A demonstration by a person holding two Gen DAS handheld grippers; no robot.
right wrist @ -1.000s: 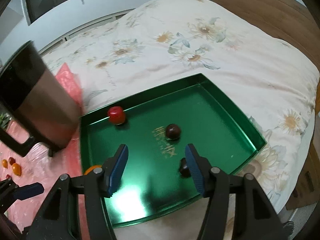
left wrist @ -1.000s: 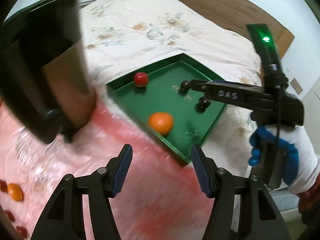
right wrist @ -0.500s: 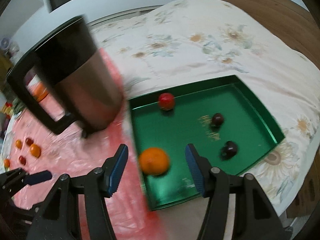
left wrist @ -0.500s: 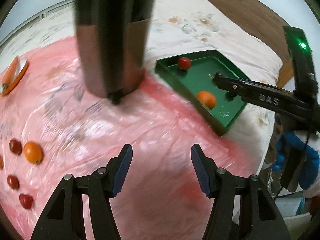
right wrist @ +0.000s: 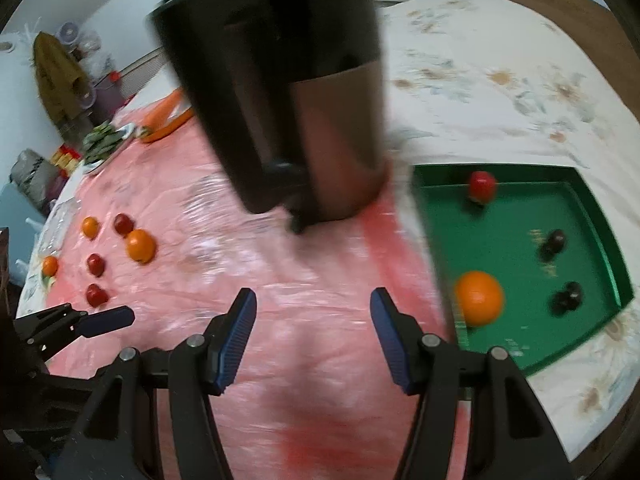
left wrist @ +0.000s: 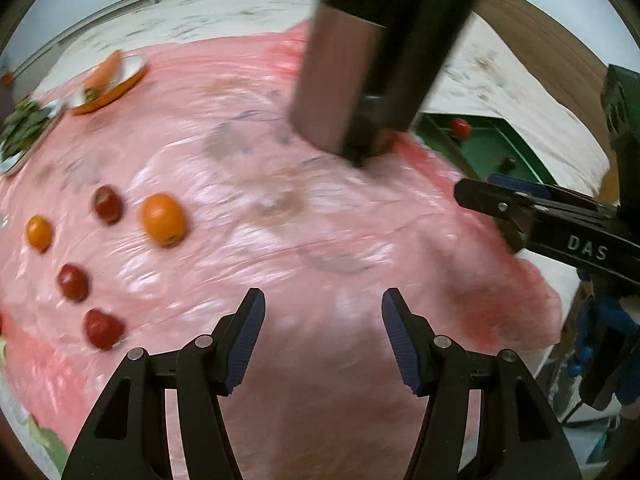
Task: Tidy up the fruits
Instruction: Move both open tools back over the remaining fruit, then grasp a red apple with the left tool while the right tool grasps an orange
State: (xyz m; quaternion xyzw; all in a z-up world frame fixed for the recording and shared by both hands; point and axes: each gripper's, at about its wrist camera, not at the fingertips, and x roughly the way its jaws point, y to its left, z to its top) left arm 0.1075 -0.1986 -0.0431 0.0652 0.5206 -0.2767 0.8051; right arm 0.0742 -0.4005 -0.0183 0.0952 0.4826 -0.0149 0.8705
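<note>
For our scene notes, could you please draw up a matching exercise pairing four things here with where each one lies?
Things:
1. big orange
2. carrot
3. kettle
4. leafy greens

Places:
A. upright on the pink sheet
B. in the green tray
C. on a white plate
D. on the orange-rimmed plate

Pairs: 1-B, 2-D, 3-A, 4-C

Right gripper, fingers apart and empty, above pink sheet; blurred, seemingly orange fruit in green tray.
</note>
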